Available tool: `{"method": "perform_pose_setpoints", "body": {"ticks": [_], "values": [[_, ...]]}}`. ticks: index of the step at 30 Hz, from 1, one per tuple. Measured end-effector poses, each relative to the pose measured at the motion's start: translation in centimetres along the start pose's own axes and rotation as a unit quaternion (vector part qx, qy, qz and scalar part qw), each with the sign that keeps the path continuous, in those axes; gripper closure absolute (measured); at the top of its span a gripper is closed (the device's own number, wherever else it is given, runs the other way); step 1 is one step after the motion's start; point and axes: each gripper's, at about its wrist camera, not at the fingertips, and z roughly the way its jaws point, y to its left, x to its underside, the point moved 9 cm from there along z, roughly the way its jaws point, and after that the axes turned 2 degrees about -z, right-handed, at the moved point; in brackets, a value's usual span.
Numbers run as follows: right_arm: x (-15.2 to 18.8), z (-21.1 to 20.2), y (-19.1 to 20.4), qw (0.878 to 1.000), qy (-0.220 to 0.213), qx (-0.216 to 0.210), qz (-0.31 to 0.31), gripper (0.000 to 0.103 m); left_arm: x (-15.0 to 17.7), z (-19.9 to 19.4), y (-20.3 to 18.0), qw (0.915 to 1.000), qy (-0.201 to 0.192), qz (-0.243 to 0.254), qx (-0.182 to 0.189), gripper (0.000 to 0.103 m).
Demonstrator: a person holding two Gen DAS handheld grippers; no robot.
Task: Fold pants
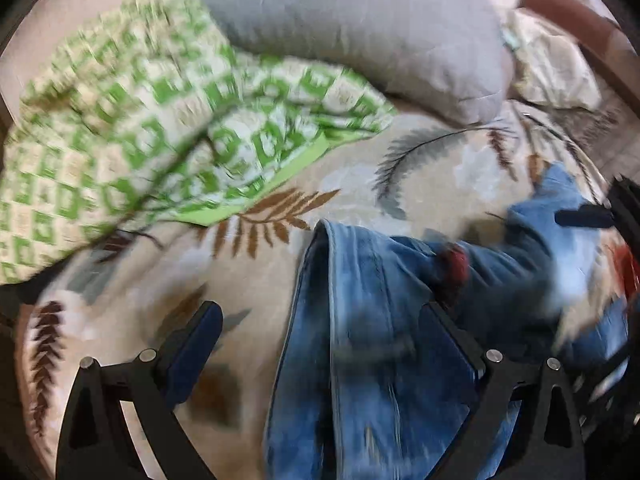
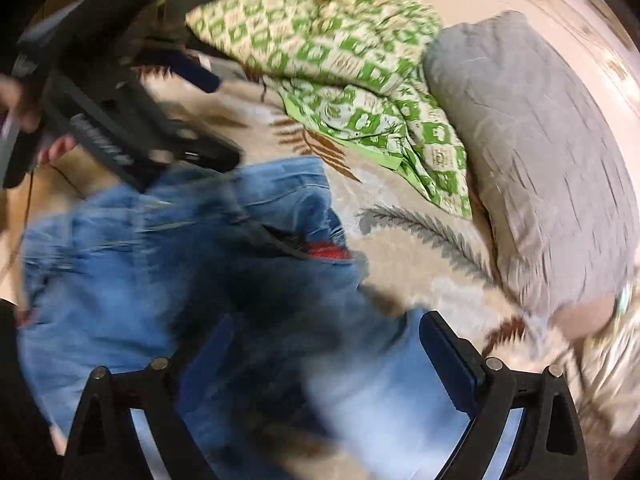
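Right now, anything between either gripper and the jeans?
Nothing visible. The blue denim jeans lie directly under the open left gripper and open right gripper. The green-and-white patterned blanket and grey pillow sit farther back on the leaf-print bedspread, off the jeans.

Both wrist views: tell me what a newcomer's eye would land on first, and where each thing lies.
The blue jeans lie rumpled on the leaf-print bedspread, filling the lower middle of both views. Behind them, a green-and-white patterned quilt is heaped up, with a grey pillow beside it. The left gripper and right gripper both stand open over the denim, neither pinching it.
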Motion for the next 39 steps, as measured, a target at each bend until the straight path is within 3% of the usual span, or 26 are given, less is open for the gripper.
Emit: {"method": "perform_pose_setpoints", "body": {"ticks": [3,4,5,6,8,10,12,14,16,17,18,19,20,21,23,25,28,31,36,39], "values": [[0.2,4.1,-0.1,0.999,0.033,-0.014,0.000,0.008,0.1,4.0,-0.7,0.9991,0.033,-0.012,0.025,0.006],[0.7,5.4,0.1,0.998,0.051,-0.033,0.006,0.017,0.7,5.4,-1.7,0.9966,0.053,-0.010,0.063,0.050],[1.2,6.5,0.4,0.996,0.065,-0.058,0.016,0.051,1.3,6.2,-2.2,0.9944,0.071,-0.007,0.078,0.090],[1.5,7.1,0.9,0.992,0.073,-0.100,0.035,0.055,1.4,6.3,-2.1,0.9947,0.069,-0.010,0.076,0.090],[1.2,6.7,0.8,0.994,0.058,-0.089,0.032,0.066,1.0,5.1,-1.6,0.9953,0.047,-0.013,0.083,0.094],[-0.1,5.7,0.4,0.997,0.030,-0.067,0.015,0.071,0.5,3.2,-0.1,0.9965,0.022,-0.025,0.076,0.094],[-1.8,4.7,-0.2,0.999,0.004,-0.050,0.015,0.071,-0.5,-0.6,2.6,0.9950,-0.030,-0.064,0.070,0.094],[-4.3,3.7,-0.6,0.999,-0.036,-0.037,0.017,0.072,-1.1,-3.5,5.3,0.9931,-0.064,-0.089,0.043,0.094],[-7.0,3.5,-0.4,0.996,-0.075,-0.033,0.023,0.068,-1.0,-4.6,7.5,0.9918,-0.070,-0.106,-0.004,0.093],[-8.2,4.0,-0.2,0.996,-0.082,-0.026,0.029,0.046,-0.7,-4.1,8.4,0.9925,-0.057,-0.101,-0.039,0.085],[-8.9,5.3,0.0,0.997,-0.069,-0.007,0.033,0.031,-0.2,-3.1,8.7,0.9937,-0.037,-0.088,-0.059,0.079],[-9.0,6.4,0.0,0.998,-0.049,0.008,0.037,0.013,0.5,-1.9,9.0,0.9938,-0.014,-0.075,-0.080,0.052],[-8.6,7.8,-0.3,0.998,-0.022,0.028,0.046,0.013,1.0,-1.7,9.7,0.9916,-0.010,-0.074,-0.105,0.030],[-8.0,8.0,-0.5,0.998,-0.014,0.027,0.056,0.013,1.4,-2.1,10.3,0.9888,-0.022,-0.080,-0.124,0.025],[-6.5,6.7,-1.3,0.995,-0.021,0.004,0.093,0.013,2.0,-4.0,10.4,0.9882,-0.056,-0.094,-0.107,0.018],[-4.6,4.1,-3.2,0.991,-0.040,-0.001,0.129,0.013,2.8,-5.7,9.1,0.9912,-0.058,-0.087,-0.081,0.018],[-0.3,-0.2,-6.2,0.979,-0.056,-0.023,0.197,0.013,2.2,-7.1,5.0,0.9943,-0.068,-0.041,-0.072,0.018],[5.9,-4.9,-9.6,0.966,-0.050,-0.005,0.252,0.013,1.9,-8.4,0.5,0.9950,-0.080,-0.003,-0.059,0.017],[15.6,-10.3,-12.5,0.949,-0.029,0.022,0.312,0.013,3.5,-9.7,-3.9,0.9961,-0.069,0.018,-0.051,0.017],[20.7,-13.2,-10.8,0.950,-0.022,0.006,0.313,0.013,7.6,-10.6,-4.2,0.9979,-0.047,0.013,-0.043,0.017]]}}
